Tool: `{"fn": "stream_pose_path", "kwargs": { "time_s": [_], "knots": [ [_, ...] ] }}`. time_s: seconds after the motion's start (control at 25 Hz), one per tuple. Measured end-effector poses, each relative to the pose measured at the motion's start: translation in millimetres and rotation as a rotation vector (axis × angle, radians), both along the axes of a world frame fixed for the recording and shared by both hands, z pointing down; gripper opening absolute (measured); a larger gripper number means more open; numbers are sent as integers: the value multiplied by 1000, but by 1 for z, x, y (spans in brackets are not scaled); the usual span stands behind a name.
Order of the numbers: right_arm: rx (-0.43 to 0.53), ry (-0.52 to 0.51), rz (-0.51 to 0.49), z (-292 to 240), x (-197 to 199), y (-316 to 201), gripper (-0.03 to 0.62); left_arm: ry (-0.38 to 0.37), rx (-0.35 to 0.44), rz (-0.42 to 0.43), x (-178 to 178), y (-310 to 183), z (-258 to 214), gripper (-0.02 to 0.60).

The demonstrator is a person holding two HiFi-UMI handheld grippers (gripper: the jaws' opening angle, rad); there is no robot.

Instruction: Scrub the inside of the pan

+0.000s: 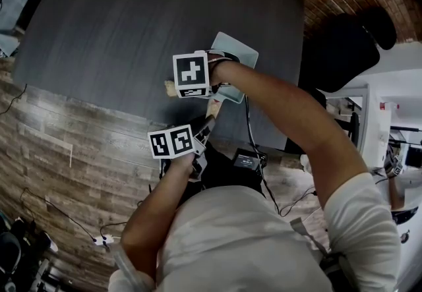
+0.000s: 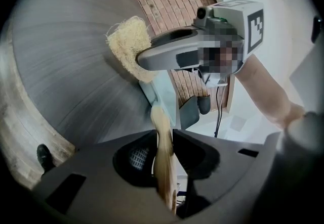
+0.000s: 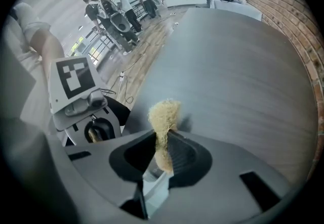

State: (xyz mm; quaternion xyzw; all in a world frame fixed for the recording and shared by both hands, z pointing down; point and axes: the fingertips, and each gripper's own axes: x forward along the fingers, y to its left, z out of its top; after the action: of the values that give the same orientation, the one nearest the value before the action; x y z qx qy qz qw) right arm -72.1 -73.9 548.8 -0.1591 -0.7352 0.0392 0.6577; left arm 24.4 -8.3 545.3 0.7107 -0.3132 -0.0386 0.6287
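Over dark table (image 1: pixel 132 20): left gripper (image 2: pixel 164 154) clamped on wooden handle (image 2: pixel 161 127), which runs straight away from jaws to pan (image 1: pixel 241 50). Right gripper (image 3: pixel 164 149) pinches scrub pad (image 3: pixel 163 114). Pad just beside pan's rim, off toward head view's left. Likely needs shifting inward.

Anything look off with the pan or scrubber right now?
Nothing spilled or damaged. One oddity: the scrubber in the right gripper pokes past the rim of the pan, over the table, not inside it.
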Motion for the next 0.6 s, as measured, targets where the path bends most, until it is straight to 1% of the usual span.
{"fn": "stream_pose_path", "kwargs": {
  "time_s": [0.12,0.24,0.4,0.52,0.6],
  "knots": [
    [-24,-19,16,-6,2,8,77,5,-1,-2,-1,0,0,104],
    [-38,5,27,-4,17,17,77,2,-1,-2,0,0,0,104],
    [-1,60,18,5,41,17,77,-1,2,0,1,0,1,104],
    [31,66,2,8,41,15,77,3,1,-1,0,-1,1,104],
    [65,57,-32,9,36,13,77,5,1,-2,0,-1,0,104]
  ]
}}
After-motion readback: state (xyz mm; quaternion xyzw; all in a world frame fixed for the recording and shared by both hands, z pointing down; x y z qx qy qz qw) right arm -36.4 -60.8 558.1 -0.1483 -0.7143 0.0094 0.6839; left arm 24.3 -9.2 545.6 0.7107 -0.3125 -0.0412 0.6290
